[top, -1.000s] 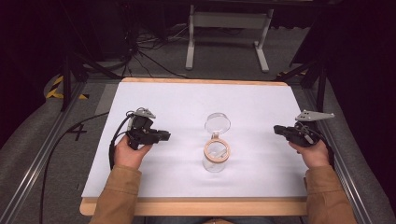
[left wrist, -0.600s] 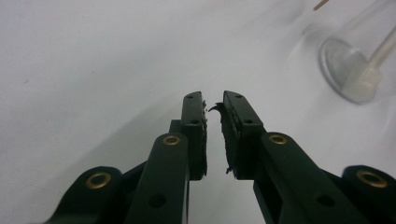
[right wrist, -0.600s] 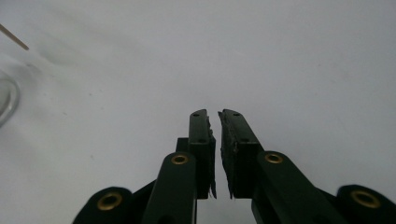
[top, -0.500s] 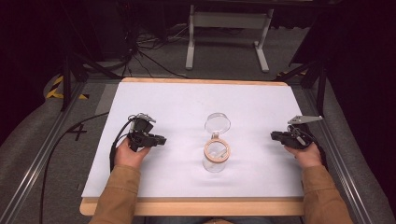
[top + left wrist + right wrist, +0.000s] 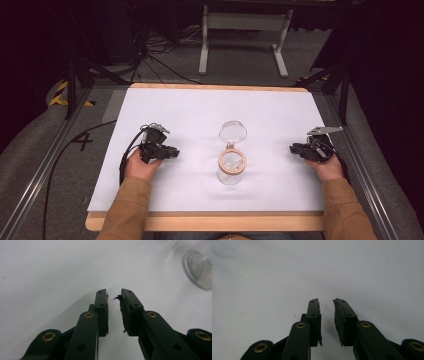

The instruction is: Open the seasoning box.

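Left gripper [image 5: 172, 151] and right gripper [image 5: 294, 148] are held low over the white mat [image 5: 190, 110], jaws slightly parted, nothing gripped. Jar [image 5: 231, 167] stands mid-mat between them, lid [image 5: 233, 132] just behind. "4" [image 5: 82, 142] is marked on the floor.

Even overhead light leaves the white table cover [image 5: 200, 115] bright while the surrounding floor falls to near black. Beneath the left gripper [image 5: 114, 298] and right gripper [image 5: 326, 305] lie soft, faint shadows. Ahead of each gripper's tips the surface turns soft and grainy; the glass lid [image 5: 200, 267] blurs.
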The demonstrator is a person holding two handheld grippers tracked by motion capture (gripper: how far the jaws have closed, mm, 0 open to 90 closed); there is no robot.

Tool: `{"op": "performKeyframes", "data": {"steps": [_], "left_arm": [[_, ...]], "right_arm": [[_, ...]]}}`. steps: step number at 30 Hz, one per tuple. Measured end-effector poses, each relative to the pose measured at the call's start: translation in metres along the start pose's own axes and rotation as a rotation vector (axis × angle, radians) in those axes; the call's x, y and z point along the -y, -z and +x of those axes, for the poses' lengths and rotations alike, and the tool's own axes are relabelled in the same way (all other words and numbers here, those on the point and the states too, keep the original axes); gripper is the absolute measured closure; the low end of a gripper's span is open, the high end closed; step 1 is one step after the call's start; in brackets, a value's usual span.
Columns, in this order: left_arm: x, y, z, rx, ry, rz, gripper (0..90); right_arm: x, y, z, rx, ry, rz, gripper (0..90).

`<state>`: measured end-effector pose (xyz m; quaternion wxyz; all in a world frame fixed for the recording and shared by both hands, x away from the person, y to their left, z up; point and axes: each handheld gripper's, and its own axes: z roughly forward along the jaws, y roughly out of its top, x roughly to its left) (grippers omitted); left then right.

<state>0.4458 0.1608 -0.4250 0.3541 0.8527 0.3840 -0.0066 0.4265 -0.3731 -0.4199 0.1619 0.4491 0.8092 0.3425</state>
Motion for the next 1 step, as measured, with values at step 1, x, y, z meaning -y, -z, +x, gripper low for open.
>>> {"op": "performKeyframes", "data": {"steps": [1], "left_arm": [[-0.0012, 0.0018, -0.0002, 0.012, 0.004, -0.016, 74.2]], "right_arm": [[-0.0008, 0.0018, 0.0009, -0.01, -0.023, -0.025, 64.5]]}}
